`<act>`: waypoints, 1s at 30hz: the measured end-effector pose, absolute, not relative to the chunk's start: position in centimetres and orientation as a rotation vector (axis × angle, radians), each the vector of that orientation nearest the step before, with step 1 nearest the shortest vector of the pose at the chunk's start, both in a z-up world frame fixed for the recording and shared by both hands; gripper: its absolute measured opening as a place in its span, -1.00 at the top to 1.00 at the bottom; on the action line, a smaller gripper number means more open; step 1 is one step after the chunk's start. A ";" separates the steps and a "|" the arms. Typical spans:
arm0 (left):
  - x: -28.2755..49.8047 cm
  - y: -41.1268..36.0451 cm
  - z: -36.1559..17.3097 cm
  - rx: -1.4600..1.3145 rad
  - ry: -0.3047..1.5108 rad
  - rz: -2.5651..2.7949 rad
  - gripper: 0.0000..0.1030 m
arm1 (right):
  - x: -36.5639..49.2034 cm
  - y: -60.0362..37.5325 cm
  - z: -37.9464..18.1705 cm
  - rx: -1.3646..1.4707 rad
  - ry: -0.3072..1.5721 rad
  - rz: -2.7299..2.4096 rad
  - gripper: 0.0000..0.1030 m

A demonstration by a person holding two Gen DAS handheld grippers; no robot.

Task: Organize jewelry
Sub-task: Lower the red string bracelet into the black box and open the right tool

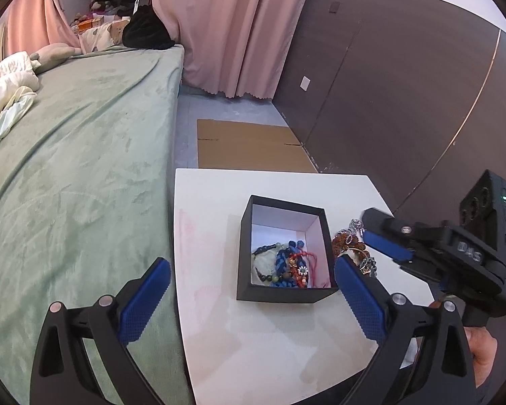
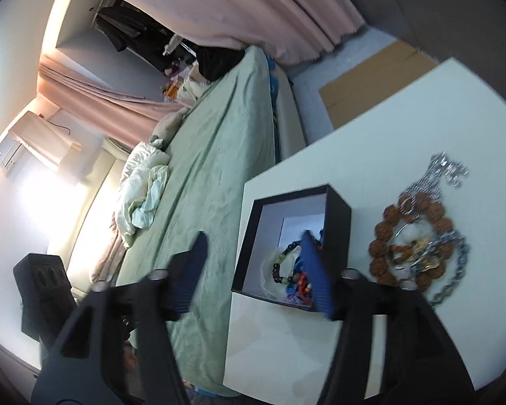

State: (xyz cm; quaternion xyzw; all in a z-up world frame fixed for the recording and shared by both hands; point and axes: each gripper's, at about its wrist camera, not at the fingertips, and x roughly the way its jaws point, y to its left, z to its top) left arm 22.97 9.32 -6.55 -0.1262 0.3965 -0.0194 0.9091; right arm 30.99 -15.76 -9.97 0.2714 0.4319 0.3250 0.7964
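Jewelry [image 1: 288, 265] is lying tangled inside the black box [image 1: 284, 295] on the white worktop [image 1: 270, 344], more pieces [image 2: 418, 239] sitting just right of the box. Left gripper [image 1: 251, 298] and right gripper [image 2: 253, 270] are both hovering with fingers spread apart, holding nothing.

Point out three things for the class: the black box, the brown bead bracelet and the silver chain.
black box [image 1: 280, 295]: left wrist view, on its near outer wall.
brown bead bracelet [image 2: 377, 246]: right wrist view, on a bead at its left side.
silver chain [image 2: 450, 288]: right wrist view, on links lying on the table.
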 end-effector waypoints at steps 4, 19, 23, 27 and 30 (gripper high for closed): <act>23.0 8.6 -6.3 -0.260 0.812 -0.056 -0.83 | 30.1 -17.2 -9.4 0.556 0.921 0.673 -0.23; 24.0 2.8 -7.1 -0.210 0.842 -0.193 -0.83 | 29.1 -24.3 -9.5 0.528 0.907 0.568 -0.34; 24.5 1.7 -7.0 -0.205 0.848 -0.214 -0.83 | 29.0 -25.7 -9.7 0.530 0.916 0.550 -0.34; 25.0 0.7 -7.0 -0.192 0.849 -0.234 -0.83 | 28.5 -27.1 -9.8 0.525 0.921 0.531 -0.39; 25.4 -0.3 -7.2 -0.186 0.856 -0.257 -0.83 | 28.2 -28.0 -9.8 0.528 0.923 0.521 -0.40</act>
